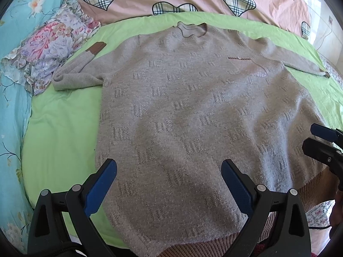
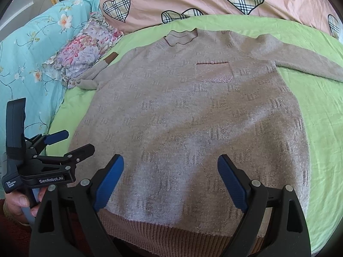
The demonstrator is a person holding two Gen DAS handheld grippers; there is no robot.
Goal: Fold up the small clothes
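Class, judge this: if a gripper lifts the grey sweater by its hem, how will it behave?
The sweater is soft knit lying limp on the sheet, so it would probably drape and sag. Its fuzzy surface likely grips well. The sleeve would probably trail.

Green-sheeted bed [image 2: 310,111] carries a sweater [image 2: 188,128], flat.

The sweater [image 1: 193,111] [image 2: 188,124] is grey-beige knit with a small repeated woven pattern. It lies flat and spread open, front side up, with the round collar at the far end and the ribbed brown hem nearest to the cameras. A small chest pocket has a brown trim. One sleeve is bent back on itself; the other stretches outward.
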